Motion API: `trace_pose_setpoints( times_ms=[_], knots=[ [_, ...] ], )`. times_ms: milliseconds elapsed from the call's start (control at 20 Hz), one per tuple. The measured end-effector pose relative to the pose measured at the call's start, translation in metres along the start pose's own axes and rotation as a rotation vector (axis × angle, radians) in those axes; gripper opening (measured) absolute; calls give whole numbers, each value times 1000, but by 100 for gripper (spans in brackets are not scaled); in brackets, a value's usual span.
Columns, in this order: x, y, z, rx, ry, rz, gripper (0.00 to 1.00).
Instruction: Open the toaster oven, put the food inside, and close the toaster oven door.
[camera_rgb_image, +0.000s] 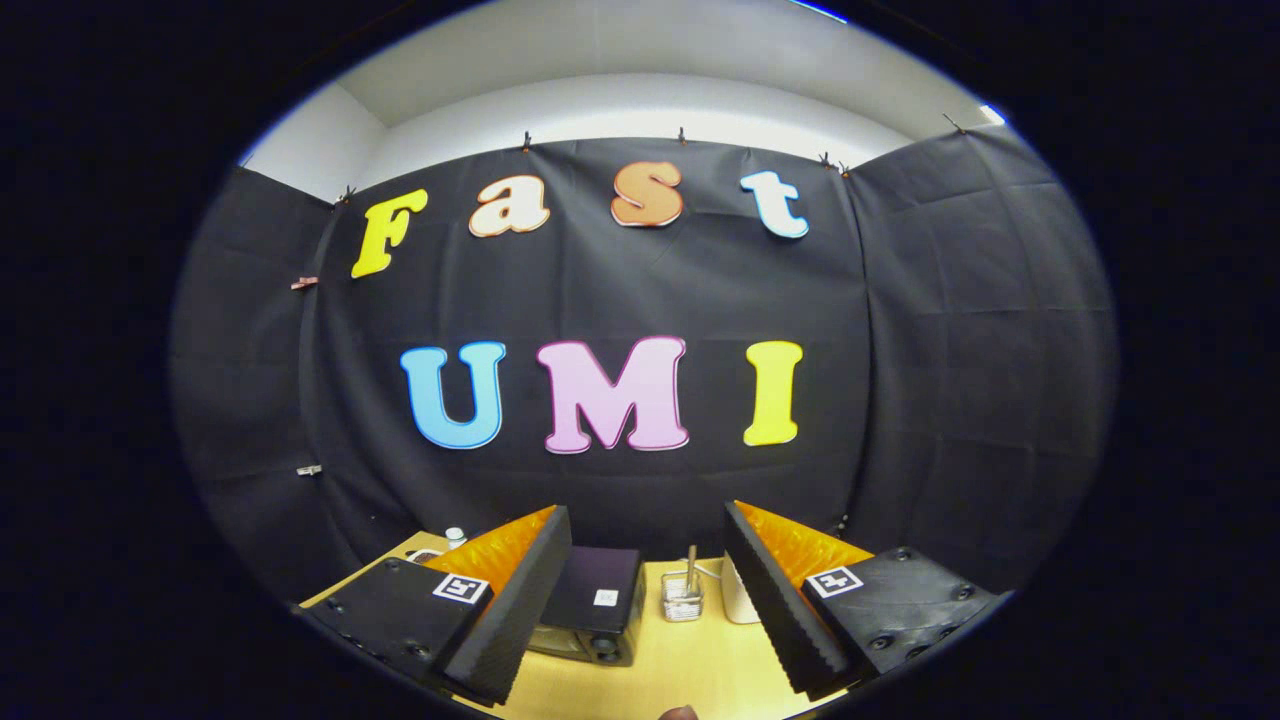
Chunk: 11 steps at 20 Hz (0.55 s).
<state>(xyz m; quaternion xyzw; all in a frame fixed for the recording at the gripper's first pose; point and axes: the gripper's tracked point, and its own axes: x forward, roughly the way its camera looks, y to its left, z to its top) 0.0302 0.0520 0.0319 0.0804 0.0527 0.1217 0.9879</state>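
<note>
**Gripper held high and wide, toaster oven below between the fingers**

Gripper (648, 610) stands wide apart, nothing between the fingers – it is raised well above the counter (690, 670) and looks mostly at the booth's cloth wall. The toaster oven (592, 605) sits on the counter beyond the fingers, closer to the left finger, which covers its left part. Only its dark top and a strip of the front with a knob are seen; the door looks shut, but the angle is too steep to be sure, and the inside can't be seen.

Just right of the oven stands a small clear holder (682, 598) with a stick-like thing upright in it, and beside that a white object (738, 592), partly behind the right finger. A small brown thing (680, 713) peeks in at the near edge of the counter – too little of it to tell if it's the food. A small white-capped bottle (455, 537) stands far left.

A shut door fits both the food waiting outside and the food already in – can't tell which.

Risks, as judgement: the oven is off-centre, so a straight descent could land the left finger on its top. The holder is close – a sideways sweep could tip it. A pull on the door could drag the oven.
</note>
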Motion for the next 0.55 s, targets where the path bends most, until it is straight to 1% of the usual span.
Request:
trace_pose_setpoints(
  times_ms=[150, 300, 550],
  knots=[
    [-3, -29, 13, -35, -33, -23, 99],
    [-7, -48, 14, -32, -29, -37, 99],
    [-6, -71, -2, -10, -2, -49, 99]
  ],
)
